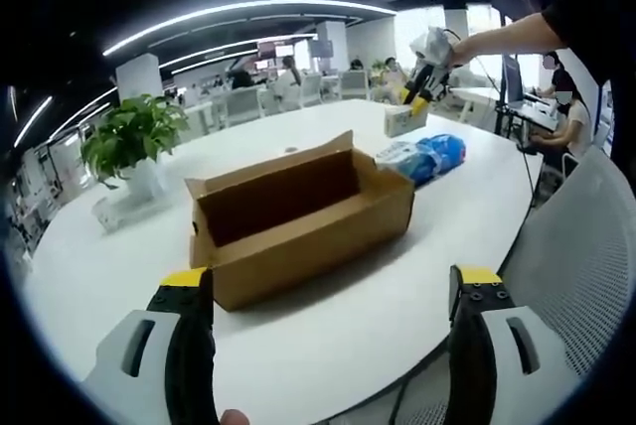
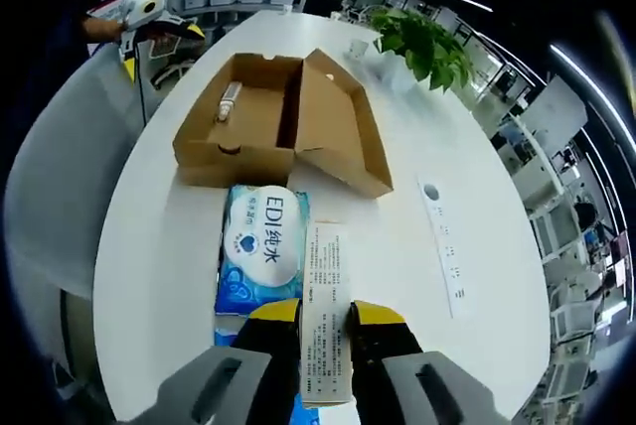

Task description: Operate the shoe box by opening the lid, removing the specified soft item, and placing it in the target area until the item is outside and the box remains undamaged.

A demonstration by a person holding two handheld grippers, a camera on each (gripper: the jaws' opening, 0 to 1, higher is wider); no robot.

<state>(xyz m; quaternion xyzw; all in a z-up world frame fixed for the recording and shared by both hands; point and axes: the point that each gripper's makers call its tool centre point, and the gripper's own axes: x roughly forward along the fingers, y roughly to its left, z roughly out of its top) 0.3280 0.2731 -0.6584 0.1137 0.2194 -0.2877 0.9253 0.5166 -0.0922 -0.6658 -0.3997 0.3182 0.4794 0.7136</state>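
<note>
The open brown cardboard shoe box (image 2: 260,125) gapes upward, its raised lid (image 2: 343,132) walling one side. A blue wet-wipes pack (image 2: 260,246) lies just beside it; bare white table (image 2: 477,246) surrounds.

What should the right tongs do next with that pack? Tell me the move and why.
Probably lower and release. The right tongs are shut on a slim white pack, held above the table beside the blue wipes packet, well outside the open cardboard box.
</note>
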